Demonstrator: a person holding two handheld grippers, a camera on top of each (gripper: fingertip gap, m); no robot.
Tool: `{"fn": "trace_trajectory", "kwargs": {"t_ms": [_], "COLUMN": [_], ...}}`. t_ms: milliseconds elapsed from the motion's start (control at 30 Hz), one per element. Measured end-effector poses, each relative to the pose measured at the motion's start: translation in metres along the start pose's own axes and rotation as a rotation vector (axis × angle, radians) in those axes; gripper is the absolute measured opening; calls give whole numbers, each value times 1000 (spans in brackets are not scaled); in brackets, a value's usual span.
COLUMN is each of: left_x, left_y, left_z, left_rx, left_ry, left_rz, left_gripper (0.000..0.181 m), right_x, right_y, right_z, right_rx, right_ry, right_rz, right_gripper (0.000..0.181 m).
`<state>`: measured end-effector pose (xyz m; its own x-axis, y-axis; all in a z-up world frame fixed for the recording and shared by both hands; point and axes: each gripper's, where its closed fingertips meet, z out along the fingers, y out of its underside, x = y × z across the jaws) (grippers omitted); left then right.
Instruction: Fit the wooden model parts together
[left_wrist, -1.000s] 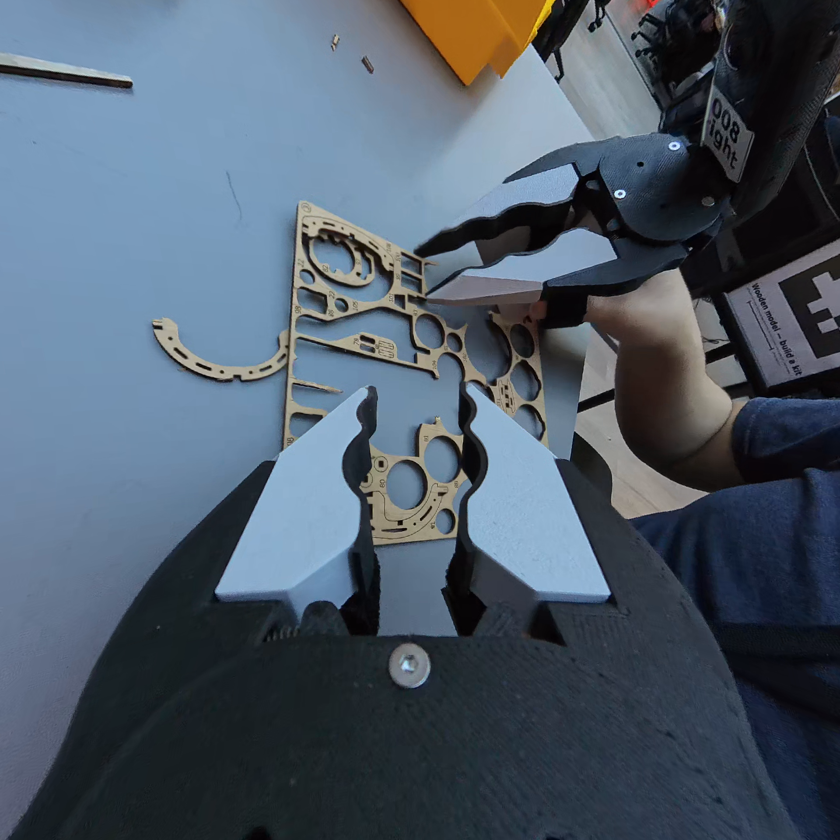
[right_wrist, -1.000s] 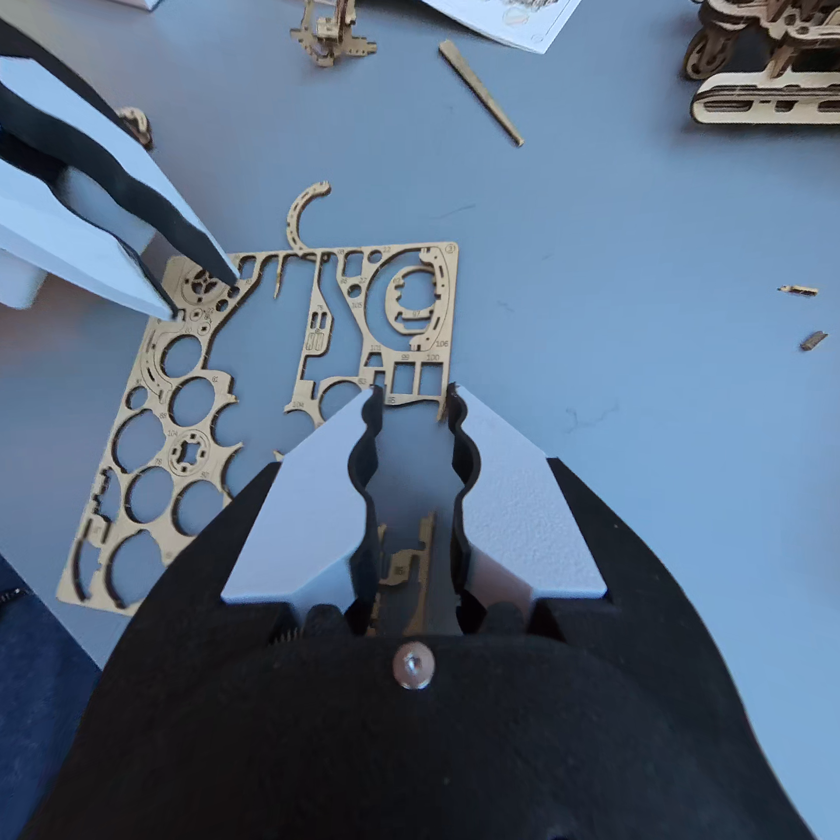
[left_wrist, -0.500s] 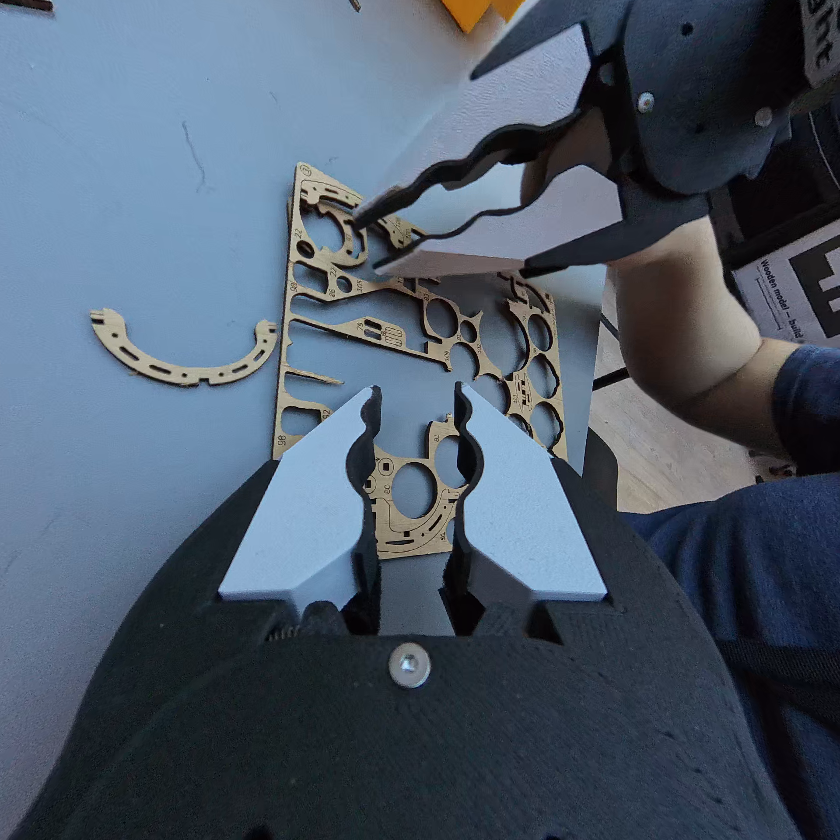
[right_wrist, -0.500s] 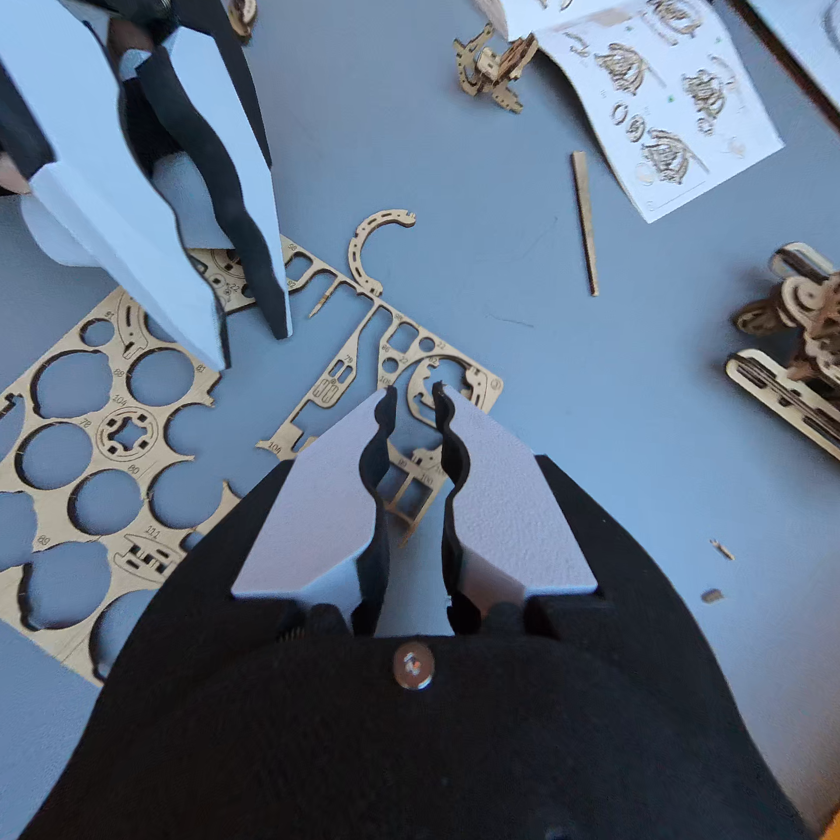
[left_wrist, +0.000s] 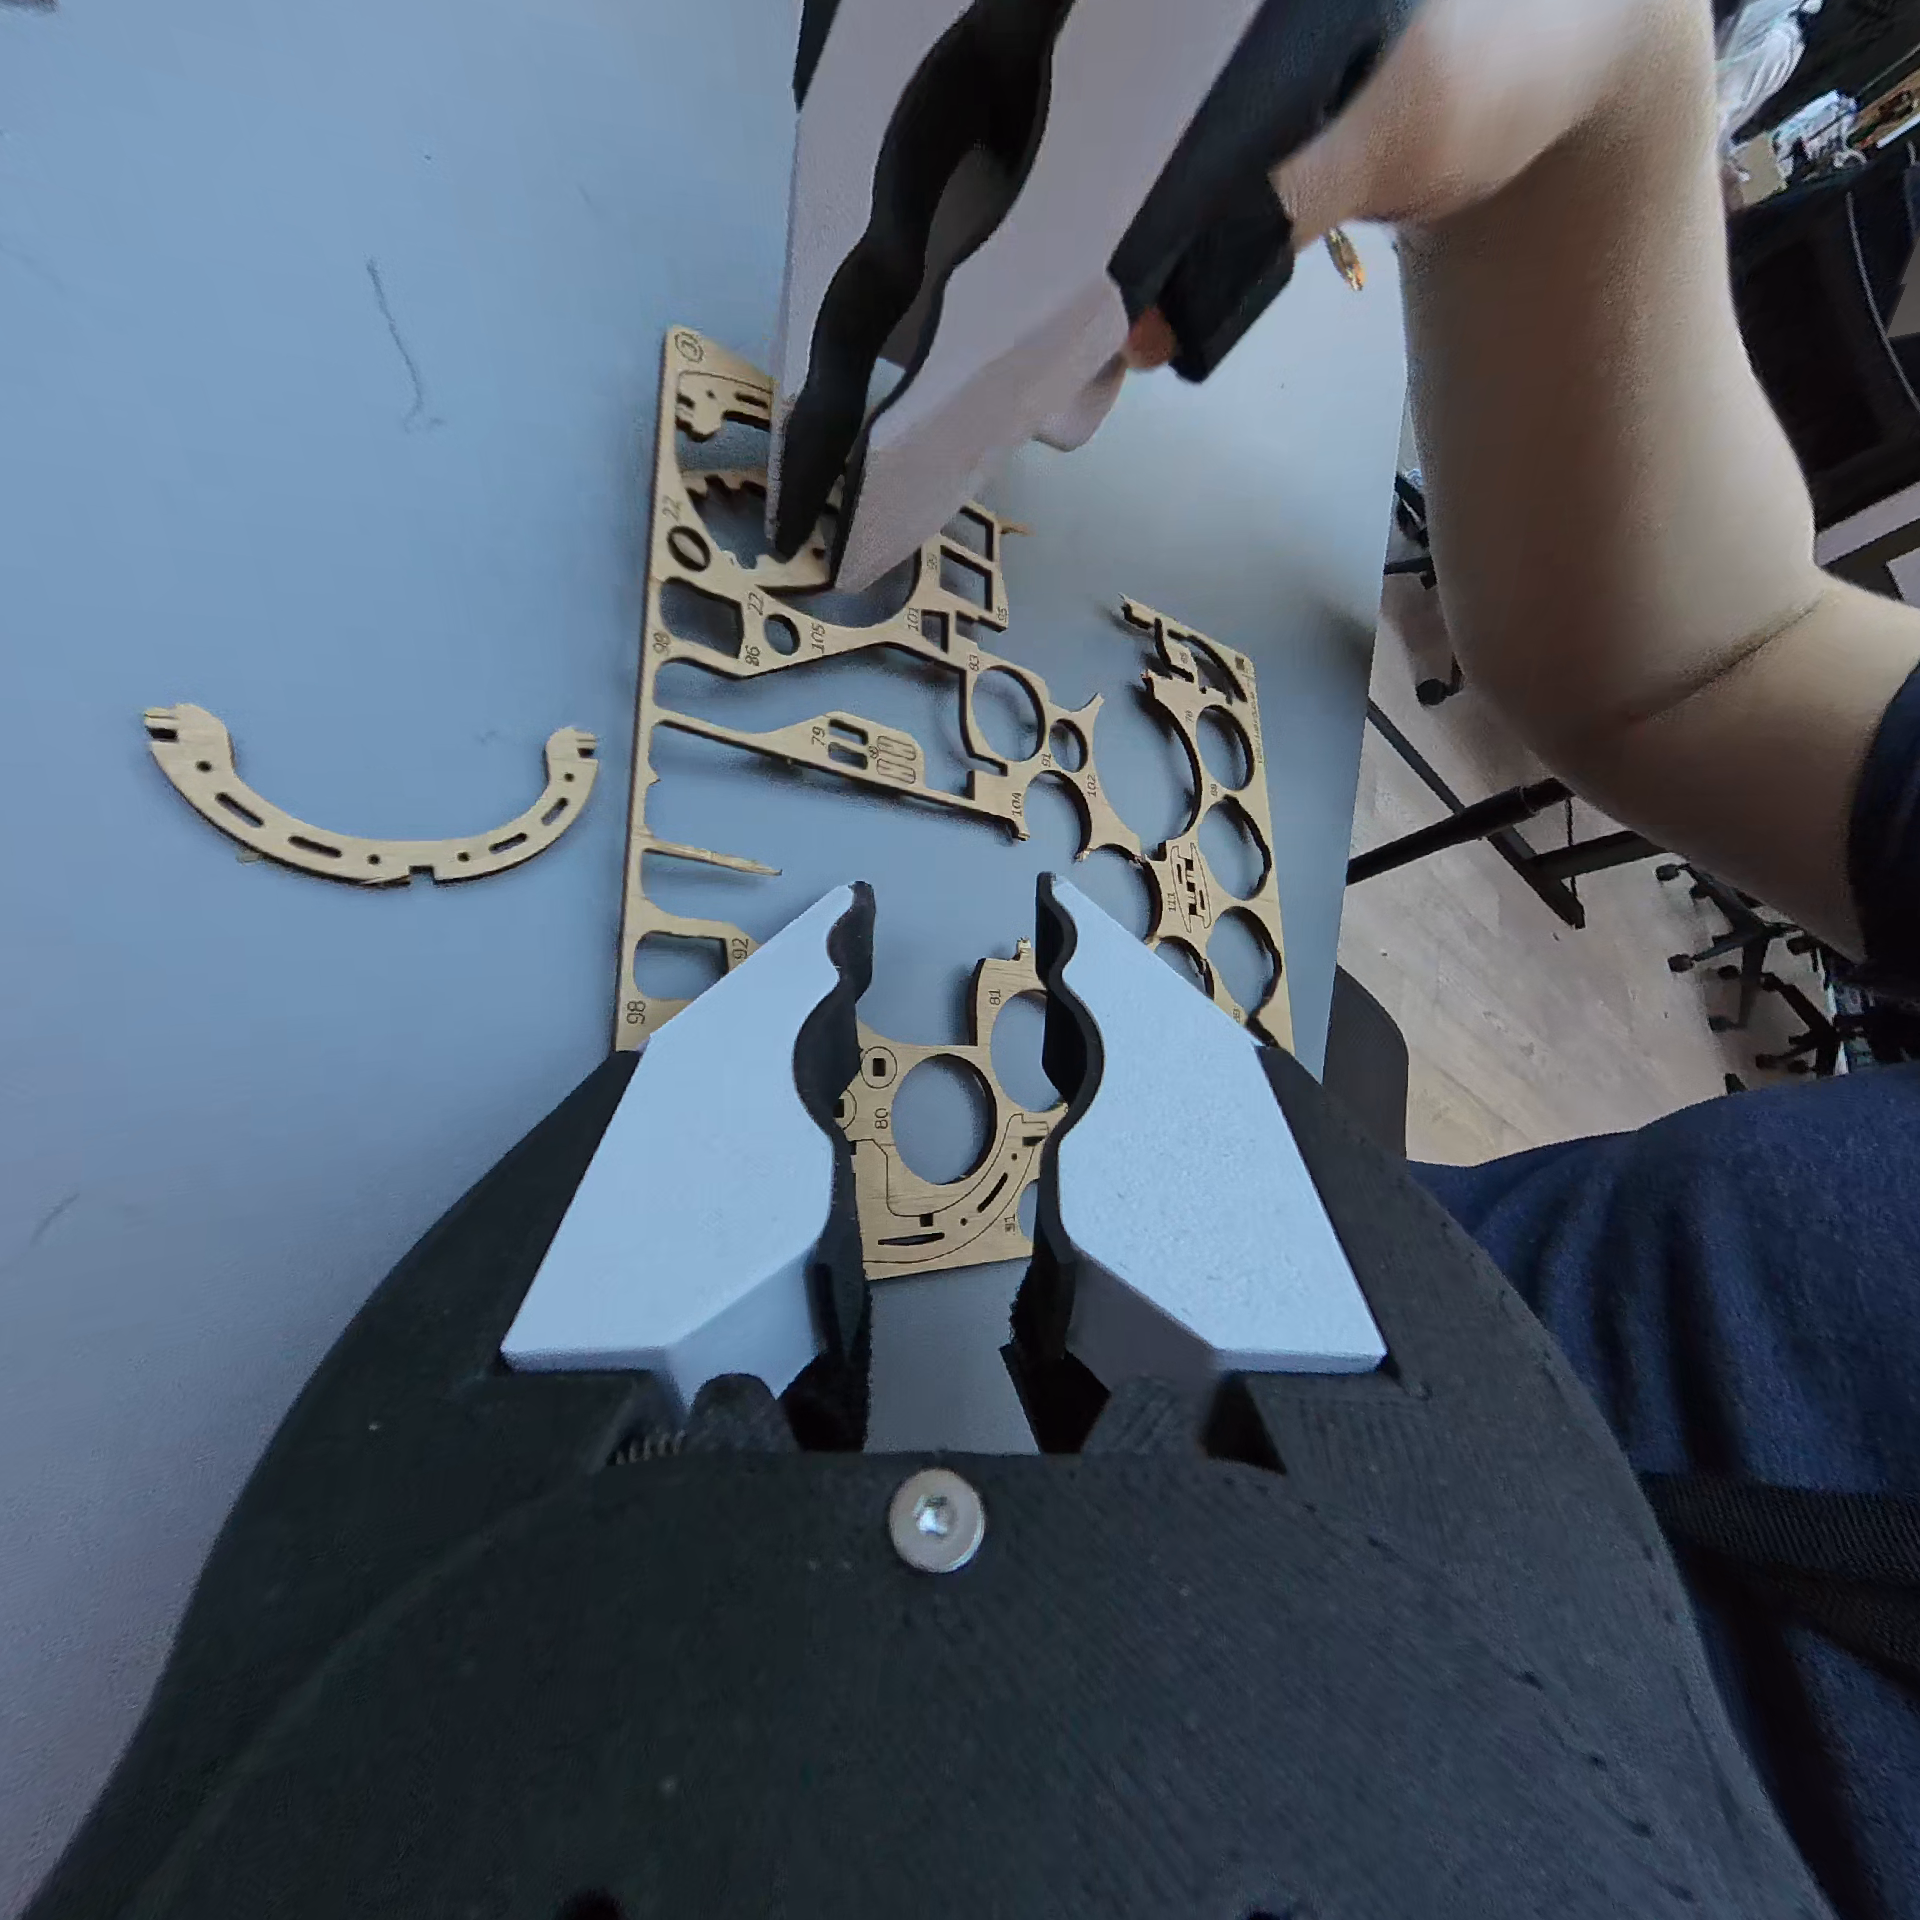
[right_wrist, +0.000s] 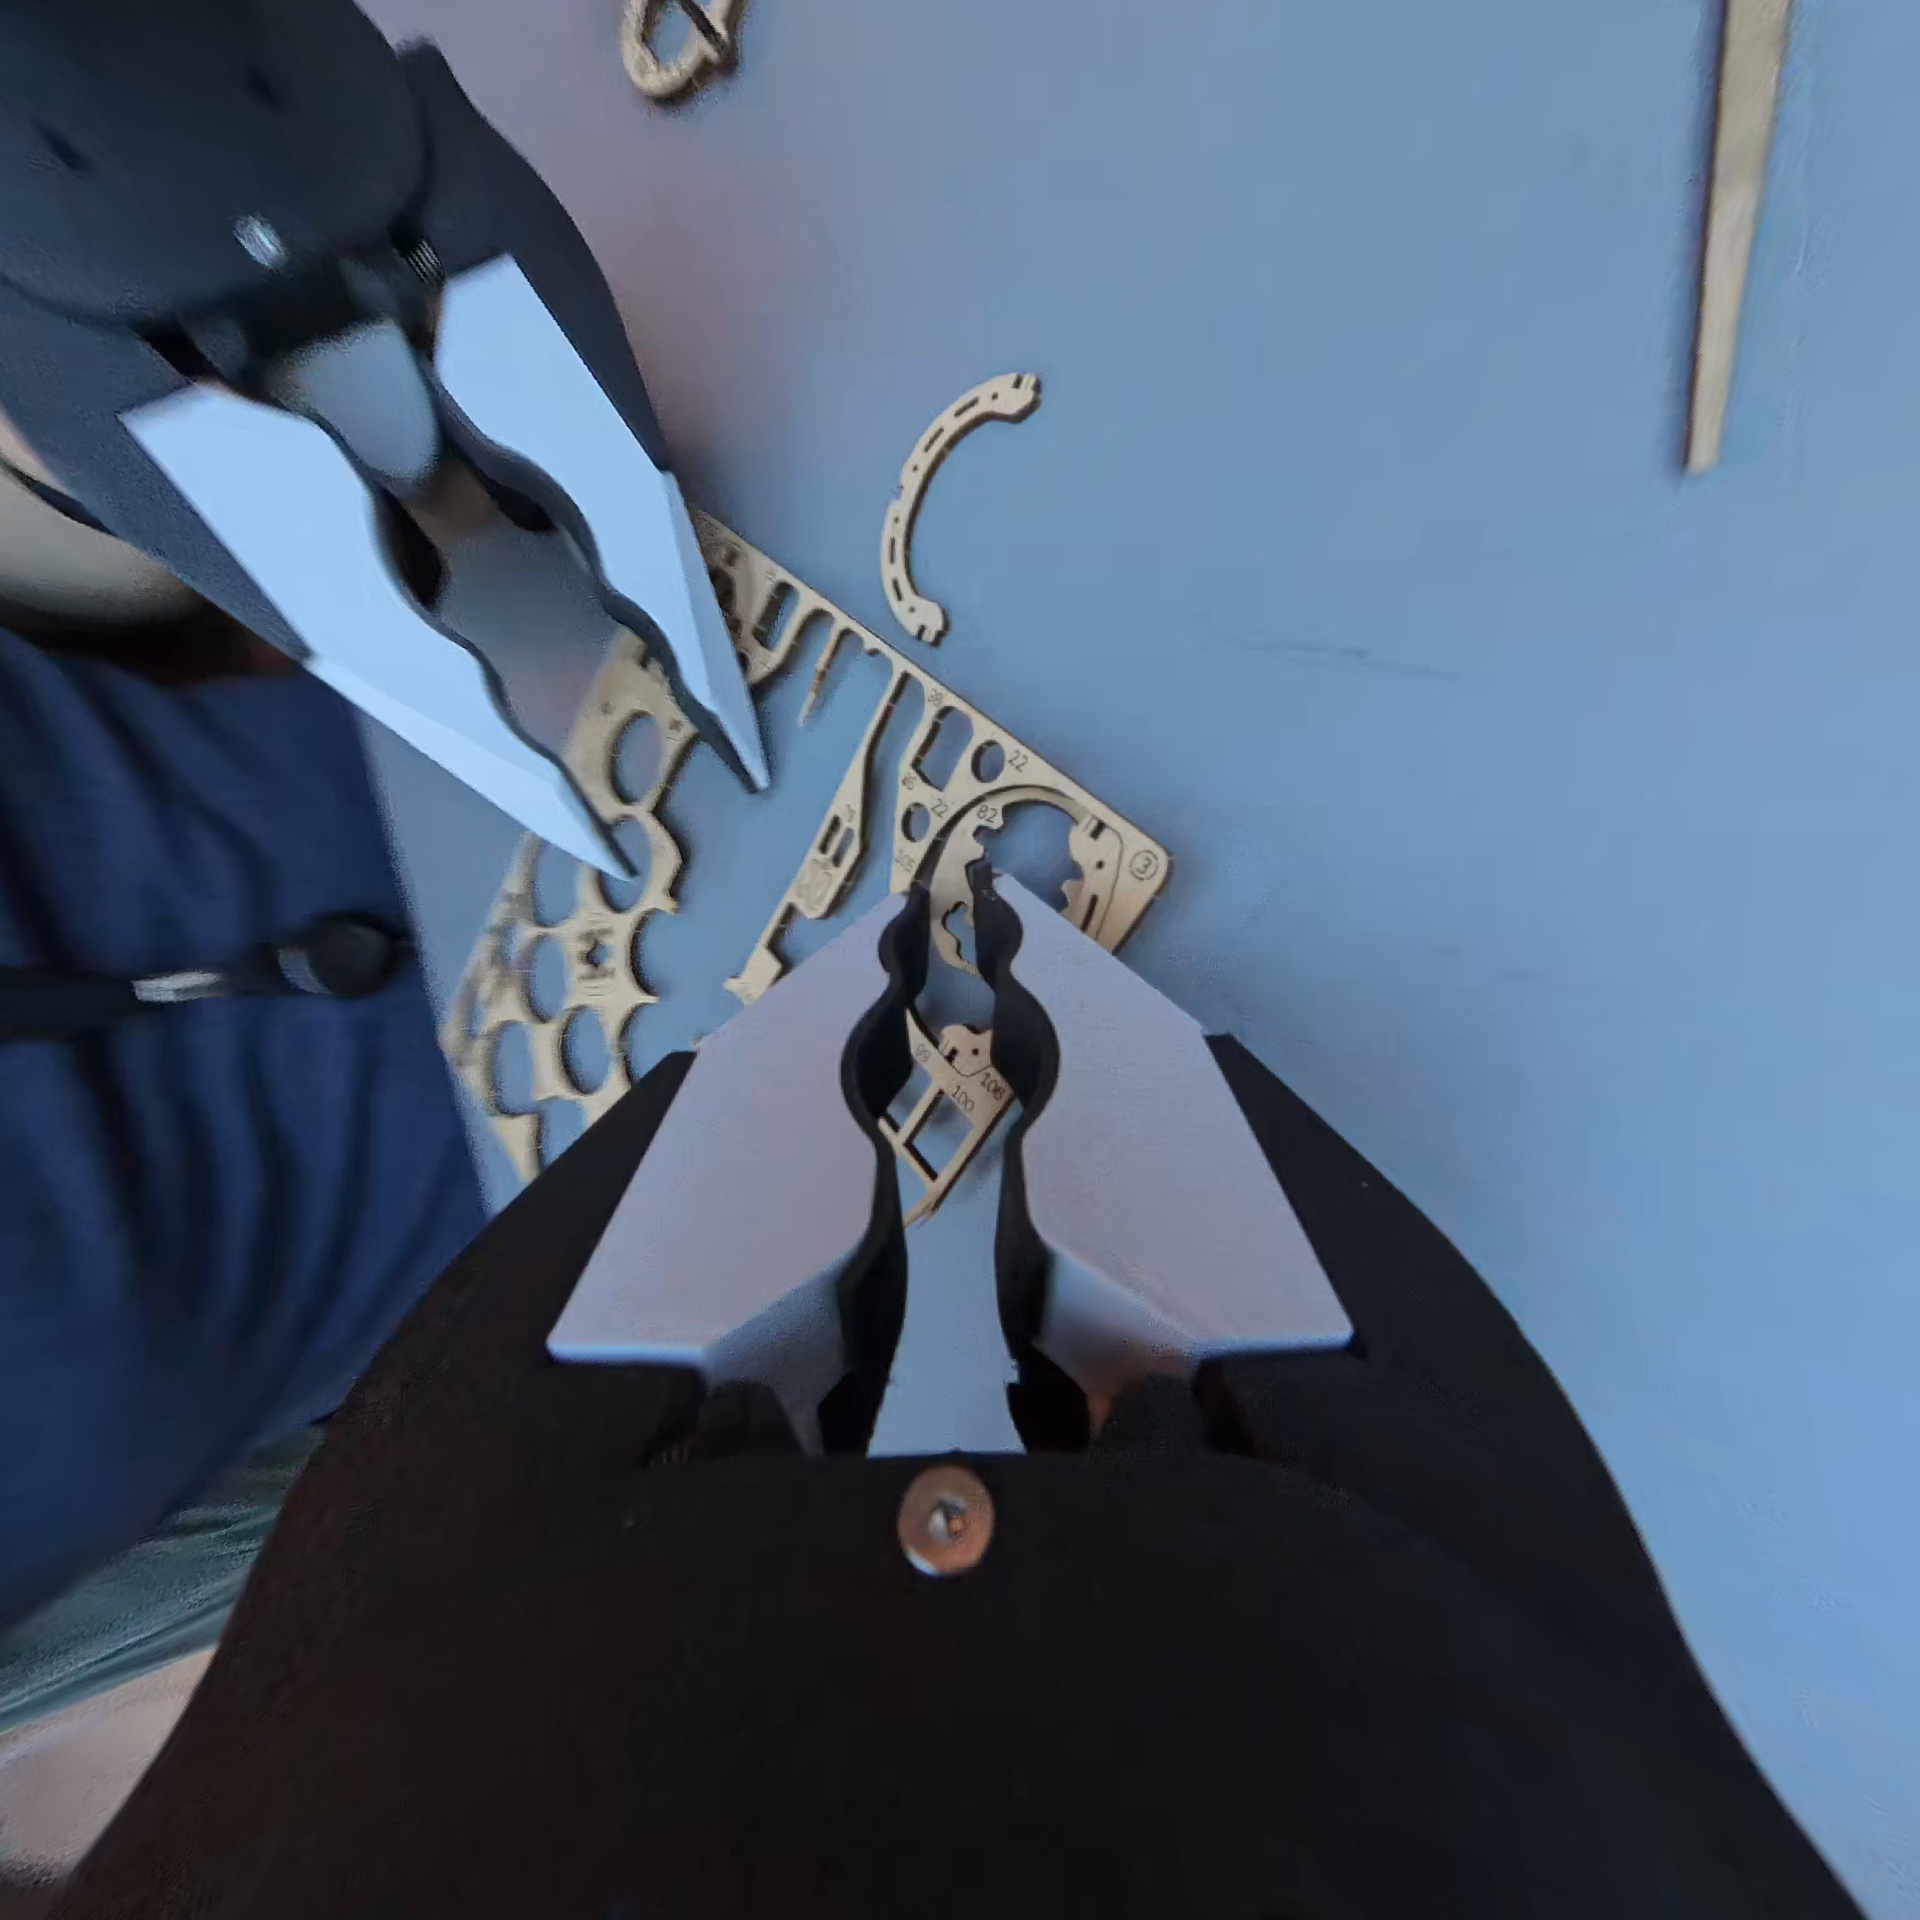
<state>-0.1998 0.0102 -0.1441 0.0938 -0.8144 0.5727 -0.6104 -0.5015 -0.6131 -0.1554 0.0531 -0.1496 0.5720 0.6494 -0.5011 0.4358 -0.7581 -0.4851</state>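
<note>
Right hand-held gripper (right_wrist: 948, 902) is nearly pinched together, tips down on the toothed piece at the laser-cut wooden parts sheet's (left_wrist: 914, 769) 12 o'clock corner. Left hand-held gripper (left_wrist: 954, 902) hangs released over its 6 o'clock edge. Loose curved piece (left_wrist: 364, 821) lies on the tabletop (left_wrist: 260, 416) at 9 o'clock.

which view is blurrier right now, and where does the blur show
Right wrist view: blurrier, with the left gripper and the wooden stick at top right smeared, though the parts sheet stays readable. Left wrist view: mostly sharp, the loose curved piece crisp; only the right gripper and the forearm are soft.
</note>
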Motion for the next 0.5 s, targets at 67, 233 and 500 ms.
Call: {"fn": "trace_trajectory", "kwargs": {"t_ms": [67, 233, 500], "left_x": [2, 2, 1], "left_y": [1, 3, 4], "left_z": [1, 4, 4], "left_rx": [-4, -11, -23], "left_ry": [5, 27, 25], "left_rz": [4, -3, -14], "left_gripper": [29, 12, 11], "right_x": [-9, -19, -28], "right_y": [0, 11, 8], "right_z": [-9, -21, -34], "right_rx": [46, 100, 155], "right_ry": [-196, -600, -436], "right_rz": [136, 390, 128], "right_gripper": [8, 7, 0]}}
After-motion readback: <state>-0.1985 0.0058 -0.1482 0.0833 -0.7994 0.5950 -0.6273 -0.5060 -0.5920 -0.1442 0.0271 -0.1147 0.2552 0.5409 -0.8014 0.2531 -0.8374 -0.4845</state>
